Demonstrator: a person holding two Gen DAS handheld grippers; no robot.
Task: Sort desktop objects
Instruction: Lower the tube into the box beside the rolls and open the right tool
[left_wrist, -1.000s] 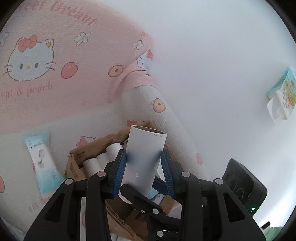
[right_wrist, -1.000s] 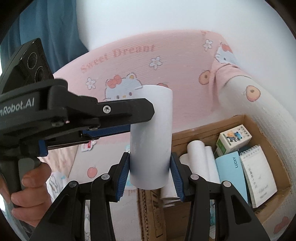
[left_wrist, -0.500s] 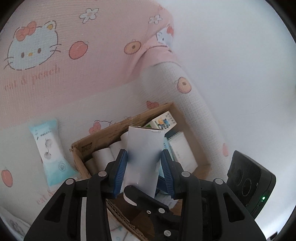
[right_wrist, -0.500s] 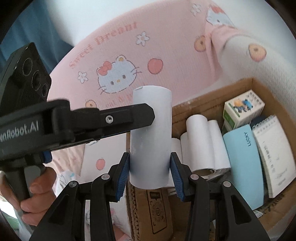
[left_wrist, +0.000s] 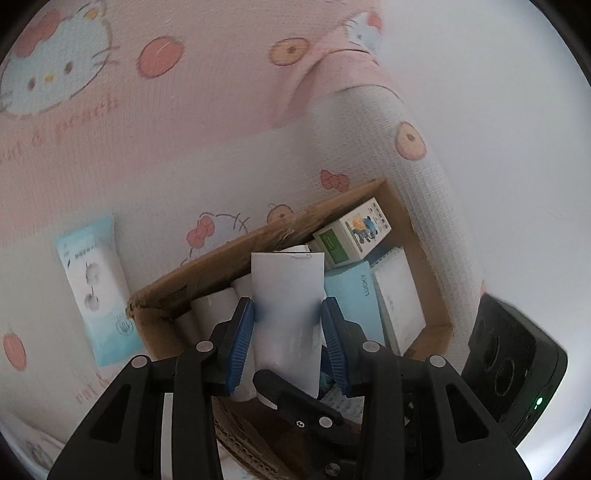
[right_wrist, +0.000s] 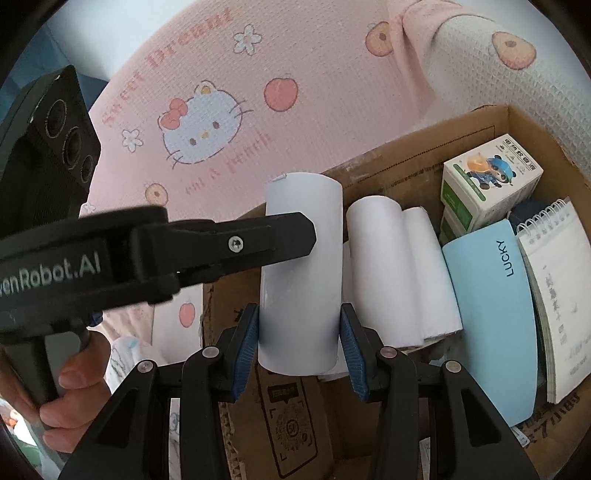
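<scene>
White paper roll (right_wrist: 300, 273) upright above cardboard box (right_wrist: 413, 155).

A matt white paper roll (right_wrist: 299, 273) is gripped by ribbed blue rubbery pads (right_wrist: 245, 349) set in the matt black plastic of the right tool (right_wrist: 298, 345). The cardboard box (right_wrist: 413, 155) is seen to be brown, rough and frayed at its edges. A waffle-textured cloth cover (right_wrist: 207, 74) is printed pink. A glossy plastic wipes packet (left_wrist: 94, 291) is seen.

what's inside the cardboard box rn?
Cardboard box holds white paper rolls, a blue LUCKY case, a spiral notepad, a cartoon carton. Underneath them: hidden.
</scene>
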